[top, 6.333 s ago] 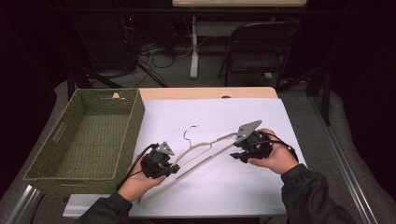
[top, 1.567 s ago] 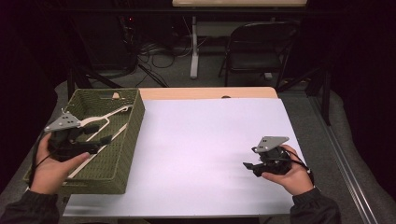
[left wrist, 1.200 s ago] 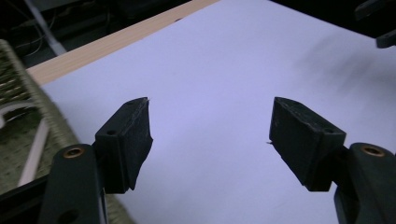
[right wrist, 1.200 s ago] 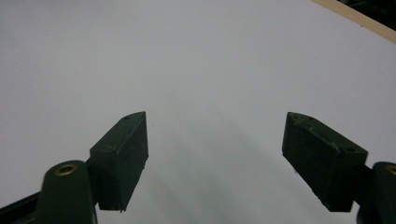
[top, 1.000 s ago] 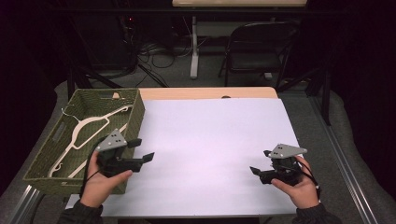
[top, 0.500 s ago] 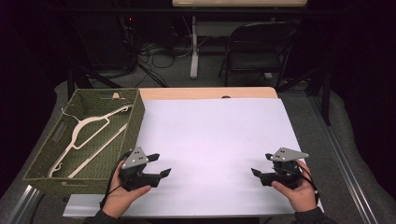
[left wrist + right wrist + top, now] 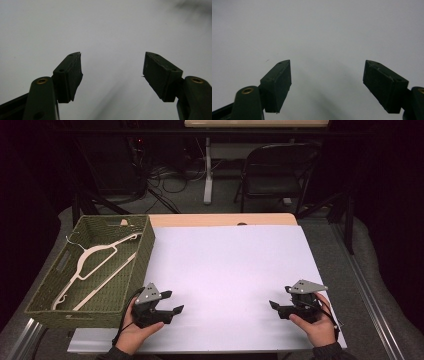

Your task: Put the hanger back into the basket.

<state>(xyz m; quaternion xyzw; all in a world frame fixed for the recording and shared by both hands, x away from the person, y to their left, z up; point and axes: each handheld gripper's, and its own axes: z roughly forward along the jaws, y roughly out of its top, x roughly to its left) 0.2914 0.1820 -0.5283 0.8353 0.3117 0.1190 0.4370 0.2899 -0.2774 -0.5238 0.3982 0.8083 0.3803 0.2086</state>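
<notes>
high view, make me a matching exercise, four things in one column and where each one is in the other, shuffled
Things:
1. hanger
2. basket
3. left hand-held gripper
4. chair

Places:
A. on the floor beyond the table's far edge
B. over the white sheet, near its front left corner
C. lying inside the basket
D. on the left side of the table, beside the white sheet

Pairs: 1-C, 2-D, 3-B, 4-A
</notes>
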